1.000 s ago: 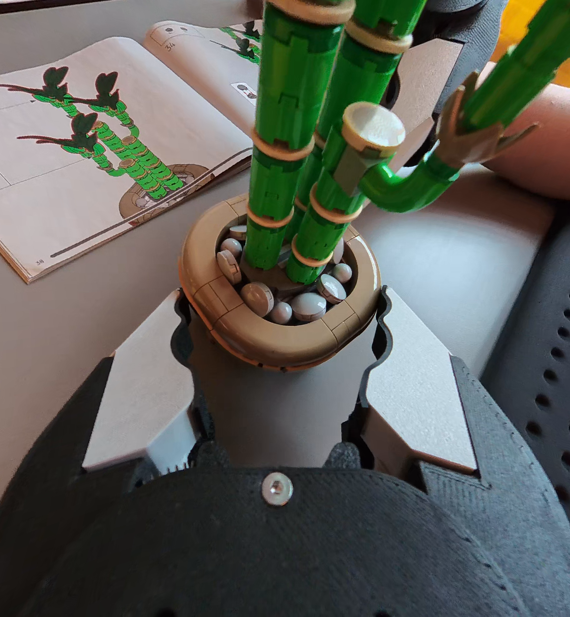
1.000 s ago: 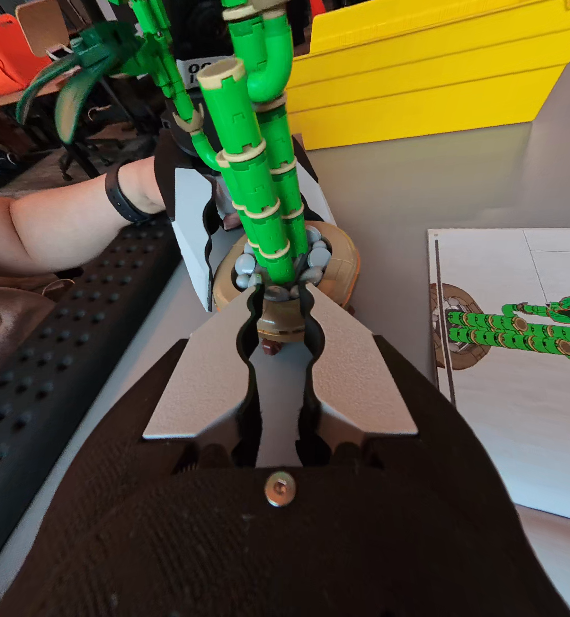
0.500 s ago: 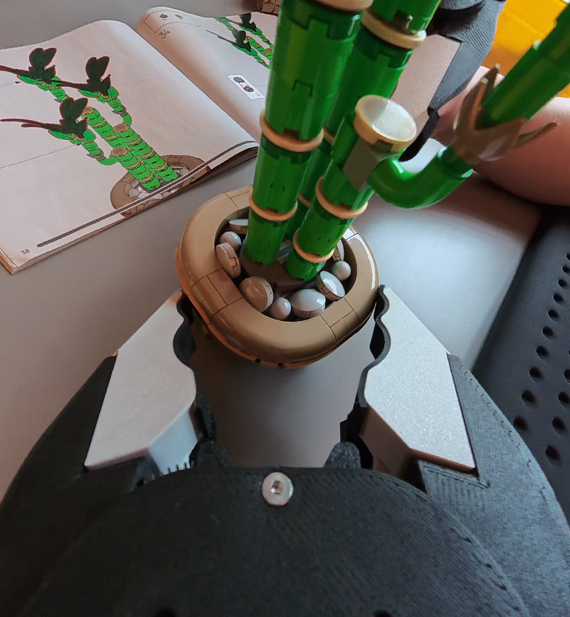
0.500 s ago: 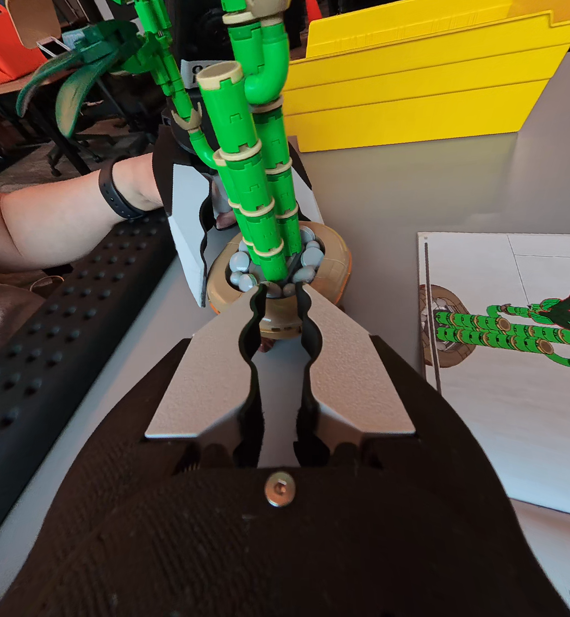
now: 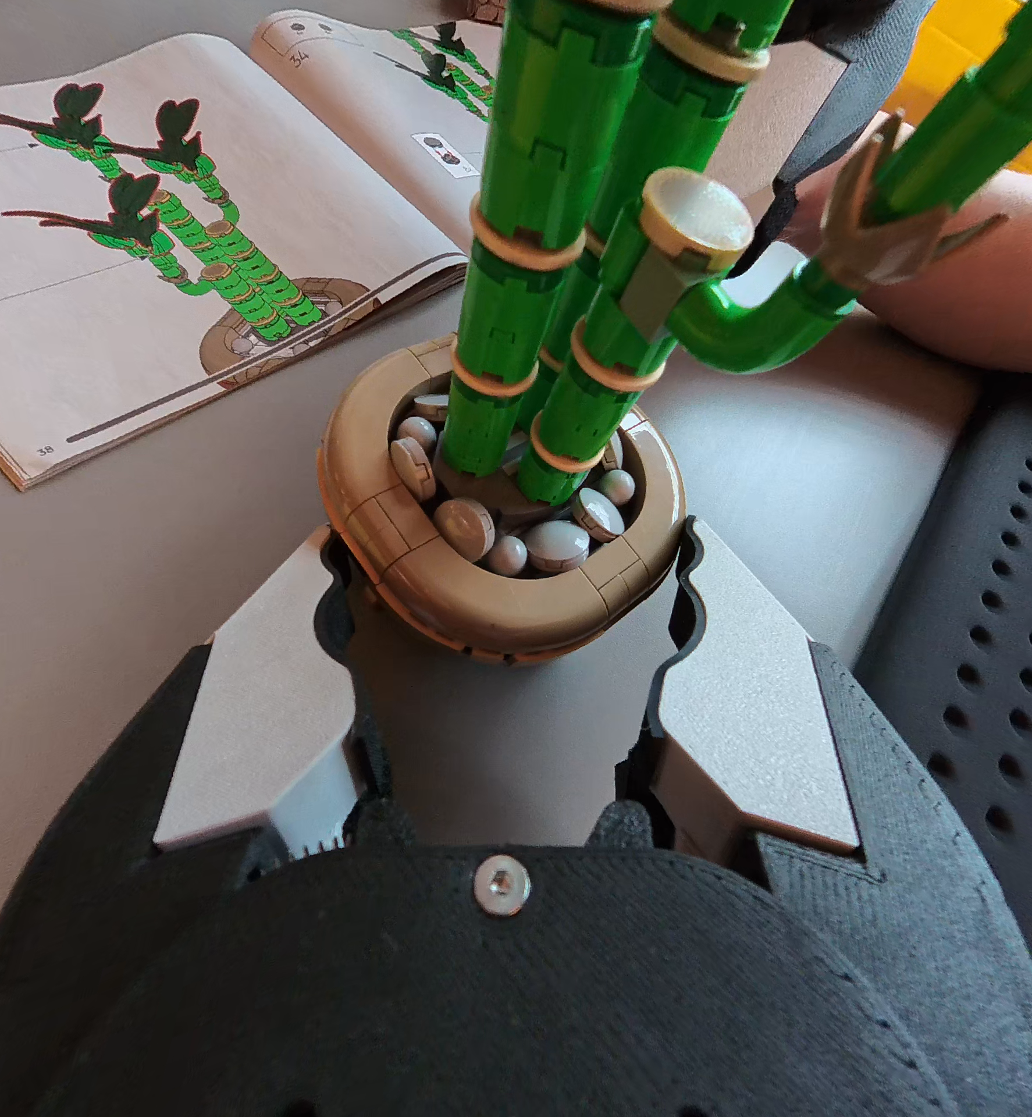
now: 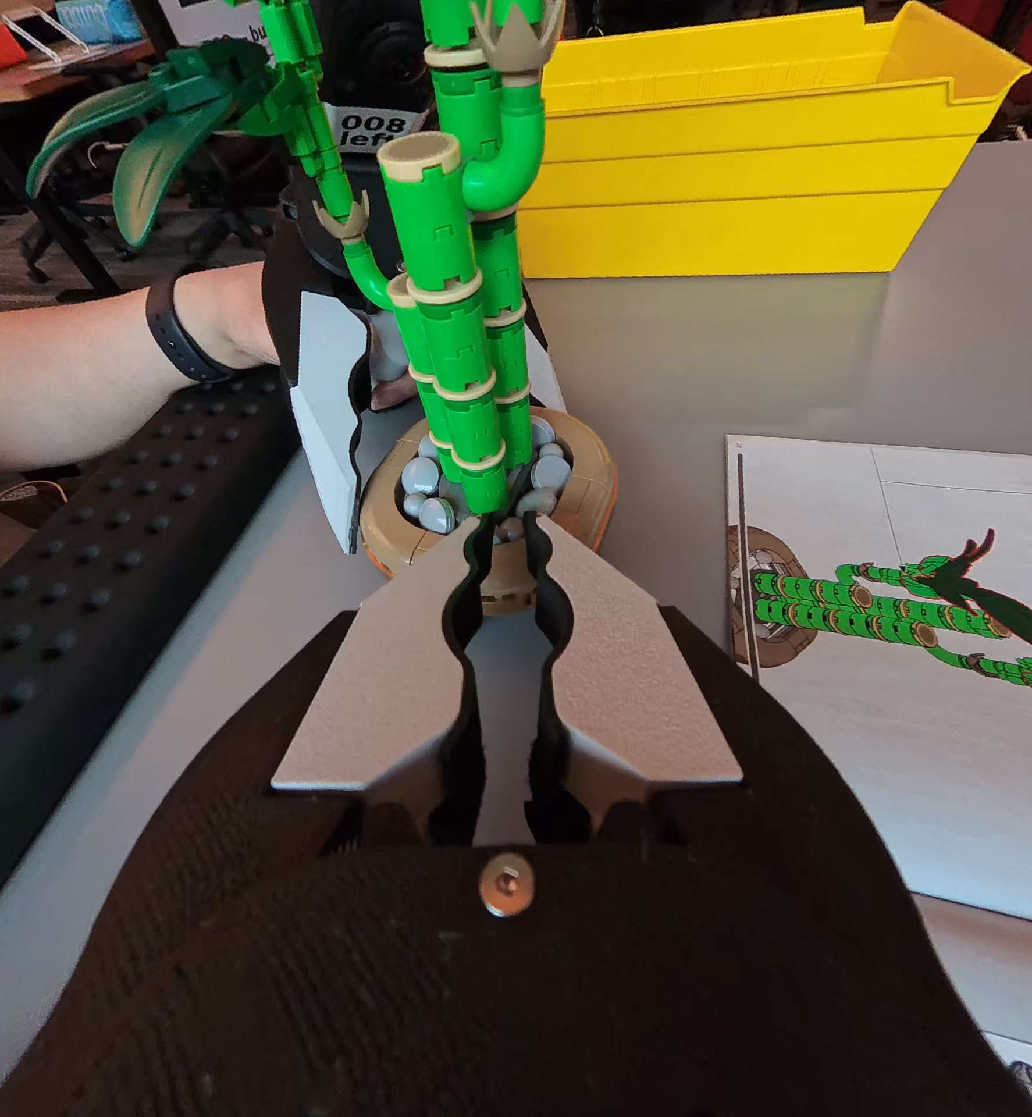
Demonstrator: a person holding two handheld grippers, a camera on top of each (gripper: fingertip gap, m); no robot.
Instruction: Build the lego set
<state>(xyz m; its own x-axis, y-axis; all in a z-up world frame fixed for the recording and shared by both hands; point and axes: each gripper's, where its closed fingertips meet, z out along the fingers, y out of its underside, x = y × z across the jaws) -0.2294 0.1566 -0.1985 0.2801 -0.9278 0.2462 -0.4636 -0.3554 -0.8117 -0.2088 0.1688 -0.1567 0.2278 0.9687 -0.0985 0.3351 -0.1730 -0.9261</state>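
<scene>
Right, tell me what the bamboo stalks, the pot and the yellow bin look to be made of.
Bamboo stalks: glossy moulded plastic, going by the sharp highlights and clean segment seams.
Pot: plastic too, tan with a softer sheen and visible brick joints.
Yellow bin: probably rigid plastic, uniform colour with stepped ridges.

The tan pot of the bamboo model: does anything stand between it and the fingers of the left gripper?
Nothing visible does. The left gripper is open, with one finger on each side of the tan pot, close against its rim. Only bare grey table shows behind the pot, between the fingers.
</scene>
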